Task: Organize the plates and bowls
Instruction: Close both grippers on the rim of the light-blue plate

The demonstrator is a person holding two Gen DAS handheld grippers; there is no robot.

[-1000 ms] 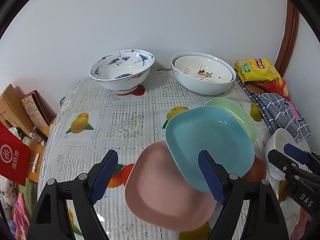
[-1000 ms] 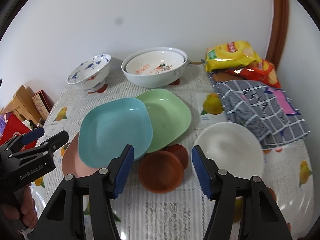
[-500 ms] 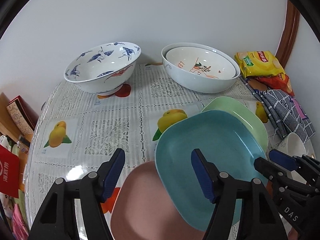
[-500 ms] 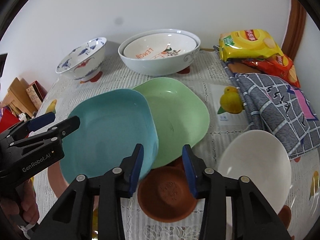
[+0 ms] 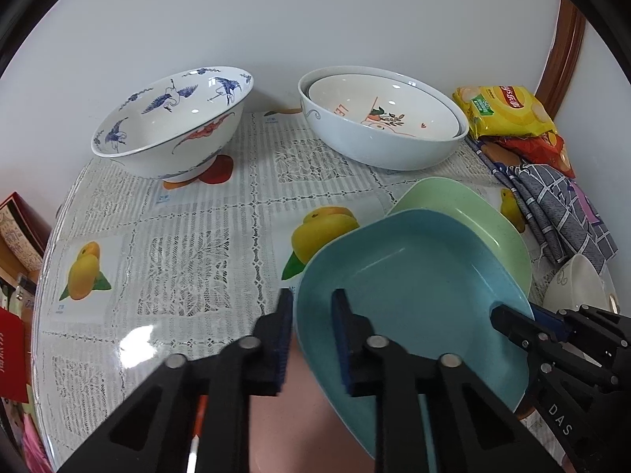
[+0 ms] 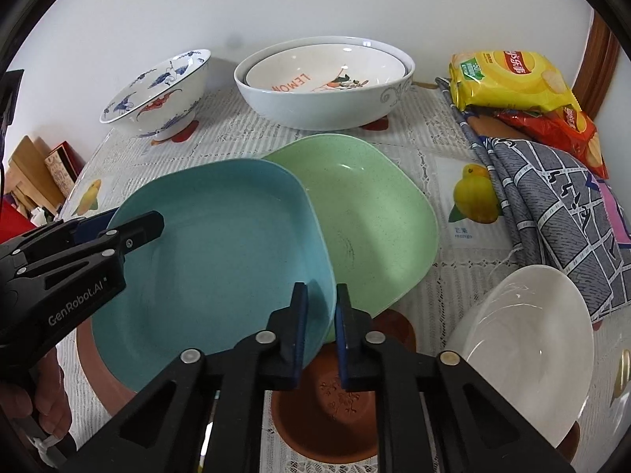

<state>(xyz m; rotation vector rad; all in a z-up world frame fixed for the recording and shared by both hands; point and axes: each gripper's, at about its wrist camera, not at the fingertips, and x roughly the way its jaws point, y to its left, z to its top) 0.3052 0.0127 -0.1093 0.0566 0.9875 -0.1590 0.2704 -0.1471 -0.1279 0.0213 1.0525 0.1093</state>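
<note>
Both tools are closing on opposite rims of the blue plate (image 6: 221, 252), left tool (image 5: 311, 307) and right tool (image 6: 318, 299), because it lies tilted across the pink plate (image 6: 90, 354) and green plate (image 6: 374, 216) on the desk (image 5: 189, 244).

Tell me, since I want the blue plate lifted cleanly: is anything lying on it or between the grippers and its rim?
Nothing visible. The left gripper and right gripper are closing on opposite rims of the blue plate, whose top is bare.
</note>
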